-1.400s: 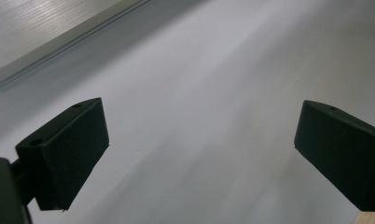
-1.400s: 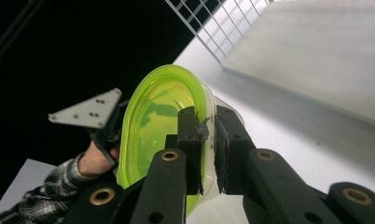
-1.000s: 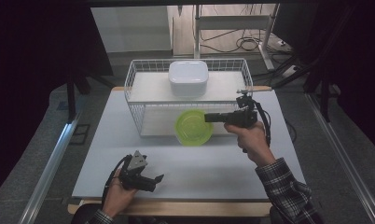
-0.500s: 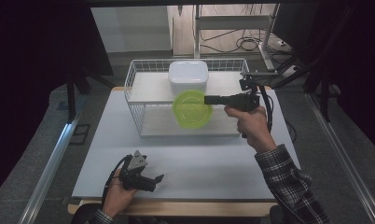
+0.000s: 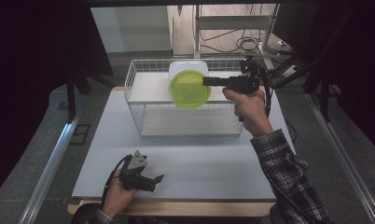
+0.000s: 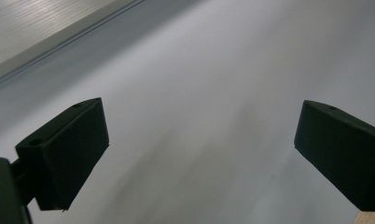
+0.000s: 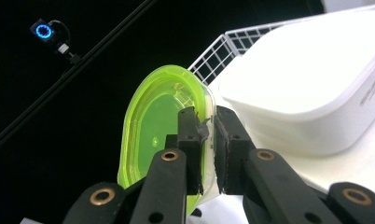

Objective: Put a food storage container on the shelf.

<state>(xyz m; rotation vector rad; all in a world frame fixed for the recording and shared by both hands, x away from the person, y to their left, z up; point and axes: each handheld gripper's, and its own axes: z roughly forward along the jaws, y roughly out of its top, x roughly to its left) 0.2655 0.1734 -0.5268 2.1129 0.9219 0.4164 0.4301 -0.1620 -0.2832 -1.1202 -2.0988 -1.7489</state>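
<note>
Green lid held over the basket

On the table [image 5: 195, 154], the wire basket [image 5: 143, 116] holds a white box [image 7: 307, 93]; the right gripper [image 5: 209, 81] pinches the green lid [image 5: 189, 89] above it. The left gripper [image 5: 155, 179] rests spread at the near edge.

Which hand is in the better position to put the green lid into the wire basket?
The right. Its gripper already clamps the green lid above the wire basket; the left gripper rests open at the table's near edge.

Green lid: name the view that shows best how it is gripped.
The right gripper view: the right claw pinches the green lid by its rim, beside the white box. The high view shows the lid whole over the wire basket, its grip small. The left gripper view shows bare table.
</note>
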